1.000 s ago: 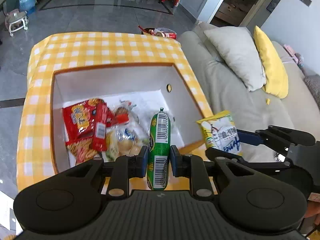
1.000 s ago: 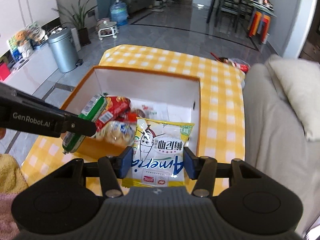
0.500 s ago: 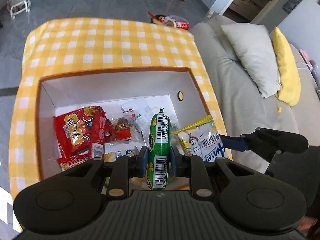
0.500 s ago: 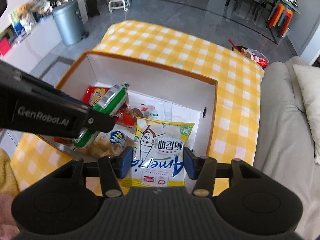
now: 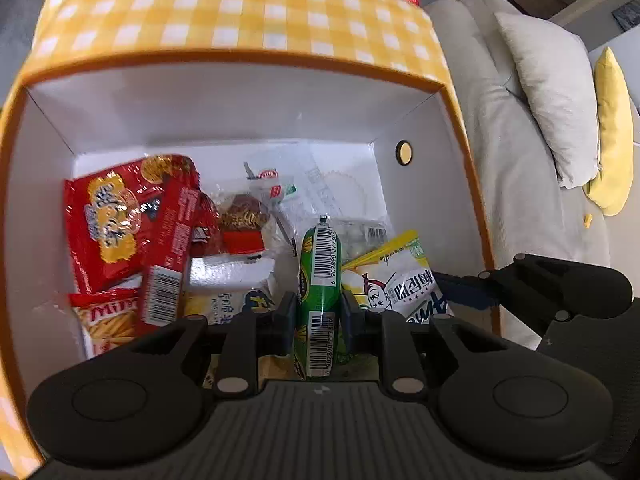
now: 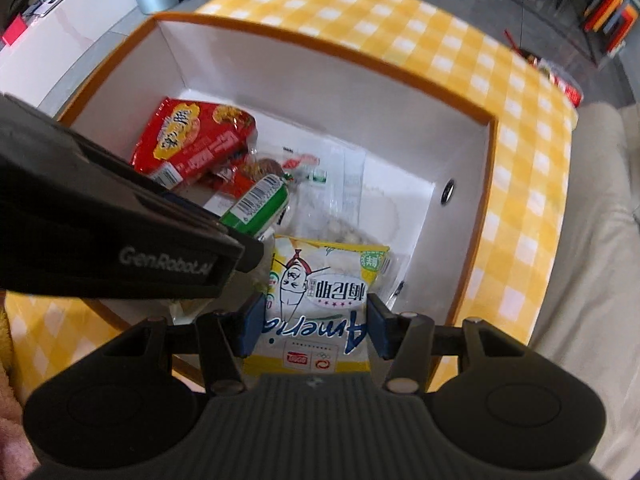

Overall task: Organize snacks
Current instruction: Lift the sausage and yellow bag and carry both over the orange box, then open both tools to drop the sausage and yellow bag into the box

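Green sausage: I see a green plastic-wrapped sausage stick with white barcode labels (image 5: 319, 280) standing lengthwise between the fingers of my left gripper (image 5: 316, 318), its far tip over the near middle of the box.
Left gripper: jaws drawn in and clamped on the green sausage; the pads press both its sides.
Yellow packet: a yellow-and-white foil snack packet with a cartoon figure and blue lettering (image 6: 320, 300) sits in my right gripper (image 6: 314, 328), its far edge over the near right part of the box.
Right gripper: blue pads closed on the two side edges of the yellow packet, holding it flat.
Relation of the two: in the left wrist view the yellow packet (image 5: 396, 280) lies just right of the sausage, with the right gripper (image 5: 472, 286) reaching in from the right; in the right wrist view the black body of the left gripper (image 6: 240, 236) crosses from the left with the sausage (image 6: 256, 204) at its tip.
Box: an open white cardboard box with an orange rim (image 5: 248, 60), both held items above its interior.
Box contents: a red crinkled snack bag with yellow print (image 5: 116, 216) at far left, a slim red carton with a barcode (image 5: 168, 256) leaning over it, a red-and-yellow bag of stick snacks (image 5: 108, 320) at near left, and clear wrapped sweets (image 5: 272, 192) in the middle. Some lettering is blurred.
Support: a yellow-and-white checked tablecloth (image 5: 240, 4) under and beyond the box.
Surroundings: a beige sofa (image 5: 516, 184) at right with a grey cushion (image 5: 556, 92) and a yellow cushion (image 5: 612, 136).
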`<state>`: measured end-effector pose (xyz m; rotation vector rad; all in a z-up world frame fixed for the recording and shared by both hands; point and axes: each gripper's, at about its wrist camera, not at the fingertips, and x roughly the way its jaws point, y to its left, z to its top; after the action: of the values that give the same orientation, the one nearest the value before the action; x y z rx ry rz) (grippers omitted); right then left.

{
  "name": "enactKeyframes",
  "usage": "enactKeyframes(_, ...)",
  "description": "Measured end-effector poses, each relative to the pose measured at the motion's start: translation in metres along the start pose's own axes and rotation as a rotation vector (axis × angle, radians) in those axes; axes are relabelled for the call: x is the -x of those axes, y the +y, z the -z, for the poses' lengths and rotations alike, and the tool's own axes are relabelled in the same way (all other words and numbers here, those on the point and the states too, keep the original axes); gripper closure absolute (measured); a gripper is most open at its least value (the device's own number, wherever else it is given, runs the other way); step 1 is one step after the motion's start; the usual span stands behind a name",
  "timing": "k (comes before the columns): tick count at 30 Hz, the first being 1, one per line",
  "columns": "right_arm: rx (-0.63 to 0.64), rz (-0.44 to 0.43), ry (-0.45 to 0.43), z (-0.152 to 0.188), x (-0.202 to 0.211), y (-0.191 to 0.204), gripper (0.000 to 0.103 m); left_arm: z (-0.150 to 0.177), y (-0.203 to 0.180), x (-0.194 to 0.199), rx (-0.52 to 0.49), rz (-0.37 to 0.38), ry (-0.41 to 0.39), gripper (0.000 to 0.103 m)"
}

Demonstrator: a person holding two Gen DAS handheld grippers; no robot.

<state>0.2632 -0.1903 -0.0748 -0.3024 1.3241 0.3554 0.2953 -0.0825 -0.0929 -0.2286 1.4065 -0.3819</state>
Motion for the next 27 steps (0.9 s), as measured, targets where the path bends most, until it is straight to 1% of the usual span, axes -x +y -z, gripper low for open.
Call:
enactKeyframes(6,-0.030,-0.003,0.059,-0.008,-0.013,-0.008,0.052,-0.004,0.003,-0.013,0.010,-0.003,0.039,0.078)
enactKeyframes(13,0.034,0.013,0.082,-0.009,-0.019,0.002,0.052,-0.003,0.008,-0.025,0.023,-0.014,0.086,0.078)
enactKeyframes(15,0.027,0.008,0.083,-0.010,-0.018,0.001,0.050,-0.003,0.008,-0.025,0.024,-0.010,0.089,0.078)
enactKeyframes(16,0.023,0.003,0.082,-0.010,-0.018,0.001,0.049,-0.003,0.008,-0.025,0.021,-0.006,0.091,0.076)
enactKeyframes(17,0.022,0.001,0.078,-0.010,-0.017,0.001,0.044,-0.002,0.007,-0.026,0.017,-0.014,0.094,0.076)
enactKeyframes(18,0.021,0.003,0.074,-0.010,-0.016,0.001,0.036,-0.002,0.007,-0.025,0.014,-0.014,0.093,0.076)
enactKeyframes(19,0.020,0.011,0.069,-0.010,-0.017,0.002,0.034,-0.001,0.007,-0.023,0.013,-0.010,0.089,0.075)
enactKeyframes(21,0.019,0.011,0.063,-0.009,-0.015,0.004,0.033,0.001,0.008,-0.018,0.012,-0.007,0.075,0.070)
enactKeyframes(27,0.006,-0.004,0.045,-0.007,-0.006,0.007,0.031,0.007,0.006,0.003,-0.018,-0.022,0.017,0.066)
